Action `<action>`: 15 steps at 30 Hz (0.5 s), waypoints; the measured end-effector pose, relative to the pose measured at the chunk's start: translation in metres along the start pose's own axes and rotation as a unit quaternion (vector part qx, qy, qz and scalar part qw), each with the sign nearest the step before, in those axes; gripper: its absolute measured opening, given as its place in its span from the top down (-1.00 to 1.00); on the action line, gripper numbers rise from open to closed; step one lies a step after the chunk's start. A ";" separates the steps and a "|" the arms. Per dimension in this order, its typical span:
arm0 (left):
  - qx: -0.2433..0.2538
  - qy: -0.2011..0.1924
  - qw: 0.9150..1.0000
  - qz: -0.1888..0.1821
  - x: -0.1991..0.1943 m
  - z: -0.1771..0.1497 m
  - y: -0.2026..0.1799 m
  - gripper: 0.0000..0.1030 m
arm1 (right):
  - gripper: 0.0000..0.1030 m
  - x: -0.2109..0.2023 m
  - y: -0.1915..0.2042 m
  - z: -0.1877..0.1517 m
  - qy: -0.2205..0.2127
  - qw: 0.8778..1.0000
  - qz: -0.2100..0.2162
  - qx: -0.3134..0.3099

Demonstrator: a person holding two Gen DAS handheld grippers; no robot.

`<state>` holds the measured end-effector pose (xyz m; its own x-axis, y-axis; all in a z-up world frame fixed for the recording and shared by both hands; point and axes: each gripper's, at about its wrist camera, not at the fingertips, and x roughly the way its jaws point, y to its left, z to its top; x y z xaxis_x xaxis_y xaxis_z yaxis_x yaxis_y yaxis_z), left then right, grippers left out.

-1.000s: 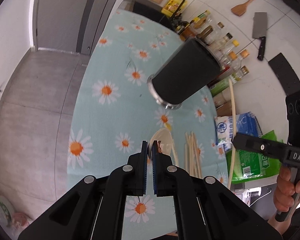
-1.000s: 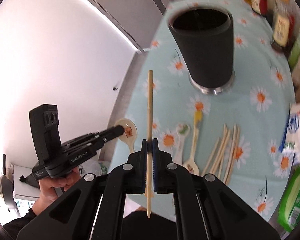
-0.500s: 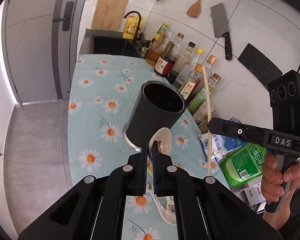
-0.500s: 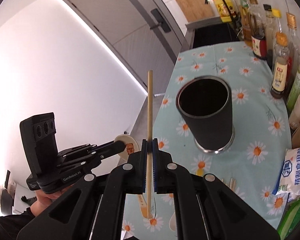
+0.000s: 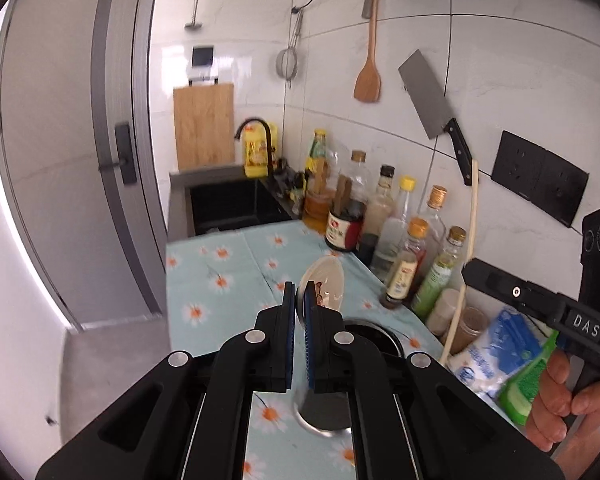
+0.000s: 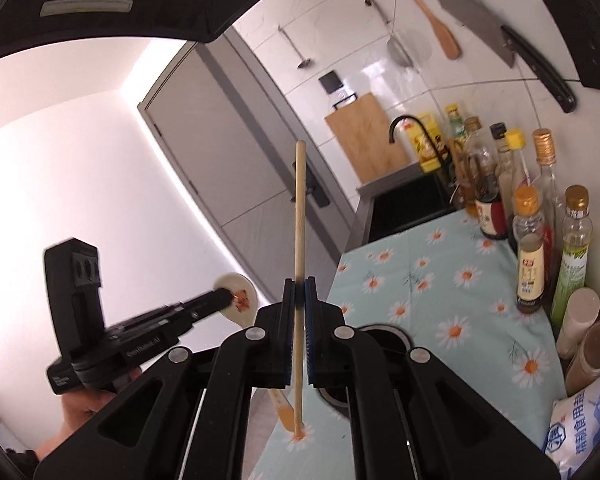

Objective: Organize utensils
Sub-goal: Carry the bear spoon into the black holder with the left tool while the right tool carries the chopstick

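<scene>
My left gripper [image 5: 299, 292] is shut on the bowl of a cream spoon [image 5: 325, 280] with an orange print, held up above the table. Just below it stands the black cylindrical holder [image 5: 370, 330], its open mouth partly hidden by my fingers. My right gripper [image 6: 299, 286] is shut on a wooden chopstick [image 6: 299, 216] that stands upright, its lower end hanging beside the holder [image 6: 384, 332]. In the right wrist view the left gripper [image 6: 226, 296] and spoon [image 6: 240, 292] hover at the left. The right gripper [image 5: 469, 274] and chopstick [image 5: 471, 232] show at the right of the left wrist view.
A daisy-print cloth covers the table [image 5: 220, 280]. Several sauce bottles [image 6: 532, 264] line the wall on the right, with bags [image 5: 496, 356] nearer. A sink [image 5: 228, 204] lies at the far end. A cleaver [image 5: 432, 108] and wooden spatula [image 5: 367, 80] hang on the tiles.
Both grippers have risen and tipped upward, each still holding its utensil. The holder has slid from the middle of the views to just under the fingers. The loose chopsticks and spoons have dropped out of sight.
</scene>
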<state>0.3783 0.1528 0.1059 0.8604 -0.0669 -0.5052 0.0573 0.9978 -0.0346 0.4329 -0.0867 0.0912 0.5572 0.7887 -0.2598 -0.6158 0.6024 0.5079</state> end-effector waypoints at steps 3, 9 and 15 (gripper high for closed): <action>0.020 -0.020 1.000 0.007 0.007 0.015 -0.004 0.94 | 0.89 0.010 -0.006 0.009 -0.006 1.000 -0.005 -0.002; 0.045 -0.073 0.996 0.016 0.027 0.008 -0.014 0.94 | 0.89 0.036 -0.022 -0.005 -0.028 0.999 -0.029 -0.026; 0.046 -0.087 0.995 0.023 0.046 -0.020 -0.021 0.94 | 0.89 0.053 -0.033 -0.027 -0.029 0.996 -0.063 -0.056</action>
<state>0.4068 0.1290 0.0665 0.9371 -0.0273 -0.3481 0.0543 0.9962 0.0680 0.4676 -0.0615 0.0390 0.6629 0.6999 -0.2658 -0.5957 0.7081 0.3790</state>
